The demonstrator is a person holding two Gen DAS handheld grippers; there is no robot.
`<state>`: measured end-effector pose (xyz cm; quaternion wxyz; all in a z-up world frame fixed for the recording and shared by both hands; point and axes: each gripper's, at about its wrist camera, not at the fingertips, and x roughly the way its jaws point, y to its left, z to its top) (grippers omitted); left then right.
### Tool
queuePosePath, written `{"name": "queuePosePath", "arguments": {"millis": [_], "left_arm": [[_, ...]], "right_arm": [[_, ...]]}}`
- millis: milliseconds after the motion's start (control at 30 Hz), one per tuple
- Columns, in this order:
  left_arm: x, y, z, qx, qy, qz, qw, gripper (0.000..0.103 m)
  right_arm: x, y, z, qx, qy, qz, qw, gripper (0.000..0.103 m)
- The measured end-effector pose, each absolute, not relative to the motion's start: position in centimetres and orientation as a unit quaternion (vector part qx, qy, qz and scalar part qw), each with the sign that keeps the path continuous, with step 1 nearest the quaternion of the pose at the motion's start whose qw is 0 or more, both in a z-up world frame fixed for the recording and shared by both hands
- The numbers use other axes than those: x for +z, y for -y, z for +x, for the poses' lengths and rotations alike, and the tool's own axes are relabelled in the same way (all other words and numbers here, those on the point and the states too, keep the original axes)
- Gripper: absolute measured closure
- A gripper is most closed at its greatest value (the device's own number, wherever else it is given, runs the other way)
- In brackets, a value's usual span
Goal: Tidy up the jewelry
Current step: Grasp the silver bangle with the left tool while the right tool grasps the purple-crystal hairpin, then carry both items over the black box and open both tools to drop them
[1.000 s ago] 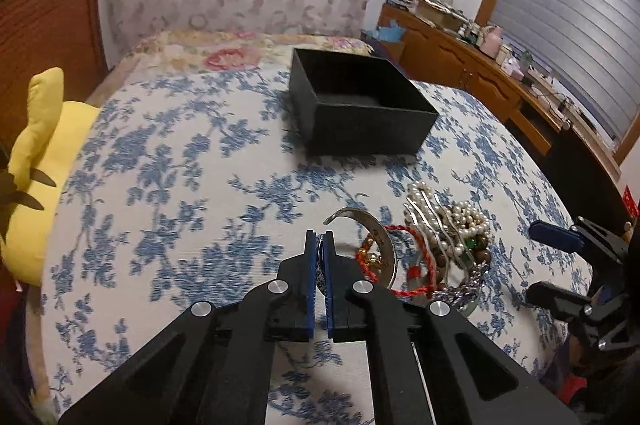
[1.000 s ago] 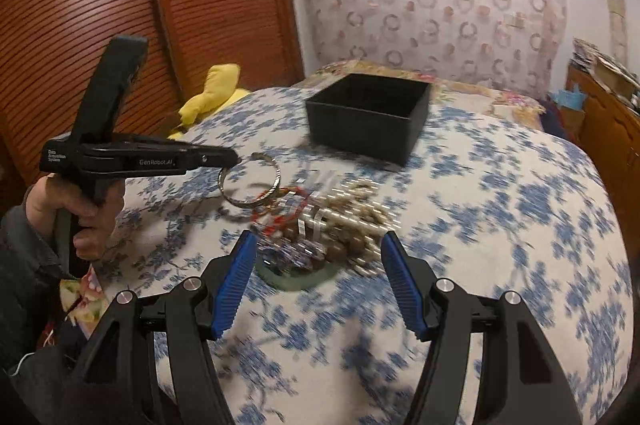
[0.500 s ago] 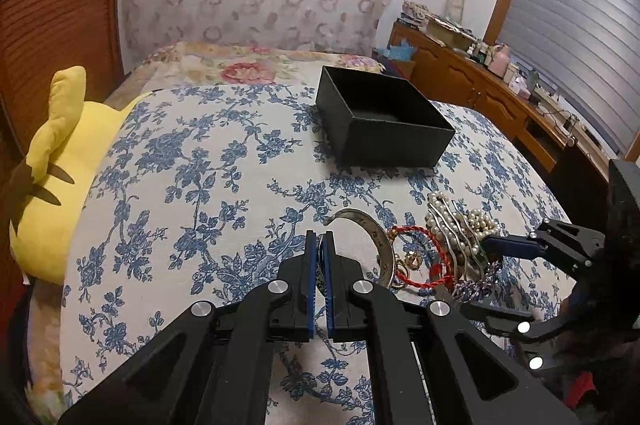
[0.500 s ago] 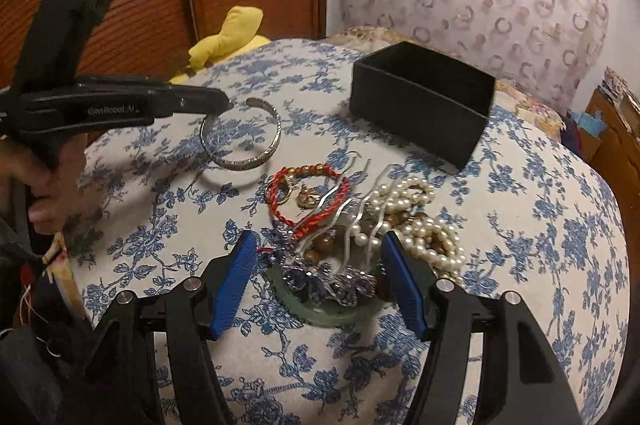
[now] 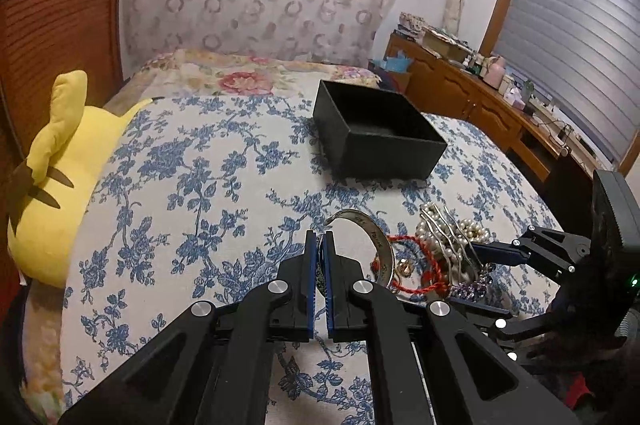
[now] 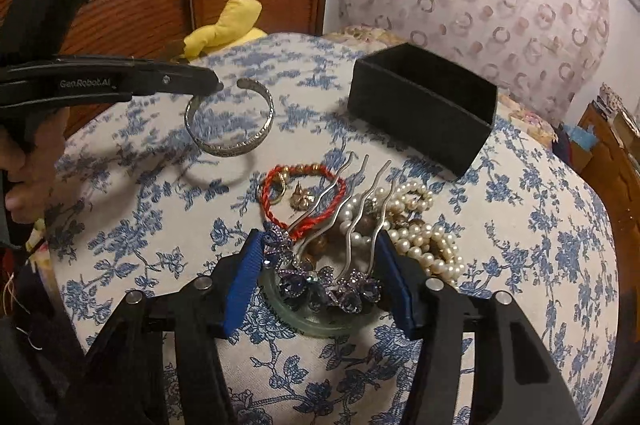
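Two matte black handheld two-finger grippers with blue pads

The left gripper (image 5: 319, 265) is showing angular black plastic linkage arms, round silver screws at the joints and thin blue pads (image 5: 311, 289); white lettering is running along its side. The right gripper (image 6: 320, 281) is wearing ribbed blue pads (image 6: 244, 285) and matching silver screws, with a green light glowing on its body.

Lighting: dim, warm indoor light from above; no glare. Shadows: soft, one ring-shaped under the silver bangle (image 6: 230, 123), one beside the black box (image 5: 376, 137). Distortion: strong fisheye bowing, dark vignette at corners. Focus: centre fairly sharp; far wall soft; slight motion blur and grain in the right wrist view.
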<state>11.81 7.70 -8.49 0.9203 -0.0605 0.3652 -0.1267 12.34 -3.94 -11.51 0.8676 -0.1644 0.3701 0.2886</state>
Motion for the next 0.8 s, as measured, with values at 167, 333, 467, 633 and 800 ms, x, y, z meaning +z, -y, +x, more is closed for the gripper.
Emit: {"name": "queuePosePath", "arguments": {"millis": [167,333,467,633,800], "left_arm": [[-7.5,-7.2,12.4,-0.13,-0.355,-0.062,0.924,0.101],[-6.3,-6.4,13.9,-0.138,-0.34,-0.066,0.928,0.101],[-5.4,-5.4,15.8,-0.143,-0.332,-0.064,0.93,0.101],[-4.6,-4.0,18.7,-0.146,-0.324,-0.06,0.933,0.1],[-4.4,-2.9,22.1,-0.143,-0.323,-0.061,0.933,0.1]], "right_arm": [[-9.5,5.1,12.0,0.293,-0.345,-0.149,0.879,0.044],[-7.2,6.6,12.7,0.286,-0.323,-0.138,0.892,0.044],[-5.8,7.8,14.1,0.274,-0.311,-0.139,0.899,0.044],[-4.9,9.0,16.8,0.26,-0.306,-0.135,0.906,0.044],[-4.4,9.9,19.4,0.253,-0.303,-0.133,0.909,0.044]]}}
